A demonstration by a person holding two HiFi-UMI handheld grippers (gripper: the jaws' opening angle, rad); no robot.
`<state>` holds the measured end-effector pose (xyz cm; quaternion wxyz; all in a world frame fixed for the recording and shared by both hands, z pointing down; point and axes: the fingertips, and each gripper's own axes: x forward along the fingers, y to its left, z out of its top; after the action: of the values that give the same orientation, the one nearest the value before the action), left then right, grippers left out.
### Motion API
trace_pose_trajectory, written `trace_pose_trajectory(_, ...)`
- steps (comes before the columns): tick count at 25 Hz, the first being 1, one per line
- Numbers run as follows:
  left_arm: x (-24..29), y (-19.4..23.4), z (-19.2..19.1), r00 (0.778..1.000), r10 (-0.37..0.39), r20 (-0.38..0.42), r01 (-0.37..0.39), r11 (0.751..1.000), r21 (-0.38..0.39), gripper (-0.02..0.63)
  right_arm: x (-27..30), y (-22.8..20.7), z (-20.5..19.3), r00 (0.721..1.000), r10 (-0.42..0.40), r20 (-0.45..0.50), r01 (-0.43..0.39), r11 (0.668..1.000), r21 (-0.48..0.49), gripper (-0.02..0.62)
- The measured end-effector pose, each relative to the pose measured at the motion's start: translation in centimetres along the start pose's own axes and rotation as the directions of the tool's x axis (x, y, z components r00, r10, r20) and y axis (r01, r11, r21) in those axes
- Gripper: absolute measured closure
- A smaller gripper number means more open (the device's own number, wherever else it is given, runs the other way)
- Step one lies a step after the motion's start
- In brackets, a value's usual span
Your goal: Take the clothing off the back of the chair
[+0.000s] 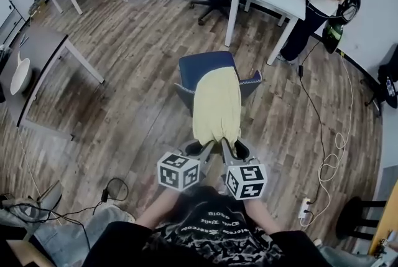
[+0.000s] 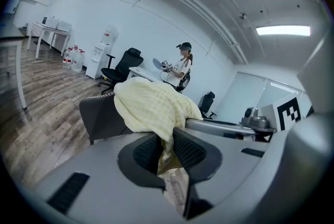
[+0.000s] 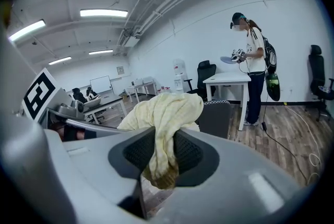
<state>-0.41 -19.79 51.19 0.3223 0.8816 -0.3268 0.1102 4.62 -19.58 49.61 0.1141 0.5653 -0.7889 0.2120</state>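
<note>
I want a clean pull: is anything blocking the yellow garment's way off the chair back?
Nothing visible does. The left hand-held gripper and right hand-held gripper clamp the yellow garment, which drapes loose over the chair back.

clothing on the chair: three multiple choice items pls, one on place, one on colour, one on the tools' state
1. Where is the clothing? A in a drawer B draped over the back of the chair C on a shelf
2. Its colour? A pale yellow B red C black
3. The left tool and right tool: A both open B both shut on the clothing C out of view
Answers: 1 B, it hangs over the backrest; 2 A, yellow in all views; 3 B, cloth sits pinched in each.
</note>
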Motion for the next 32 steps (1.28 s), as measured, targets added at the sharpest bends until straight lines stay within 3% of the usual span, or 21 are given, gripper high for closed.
trace_pose_trajectory(11, -1.3, -5.7, -2.0, 0.997, 0.036, 0.070, -0.034, 0.999, -0.026, 0.545, -5.7, -1.4, -0.6, 0.995, 0.096, 0.032, -0.095, 0.995, -0.044, 0.494)
trace_pose_trajectory(17, -2.3, -8.5, -2.4, 0.992, 0.035, 0.124, -0.036, 0.999, 0.006, 0.545, -9.0, -1.4, -0.1, 0.993, 0.092, 0.068, -0.086, 0.992, -0.089, 0.494)
trace_pose_trajectory(32, -2.8, -12.3, -9.9, 0.997, 0.073, 0.041, -0.072, 0.997, -0.015, 0.545, -14.4, -2.9, -6.9, 0.998, 0.063, -0.010, -0.063, 0.998, -0.023, 0.494)
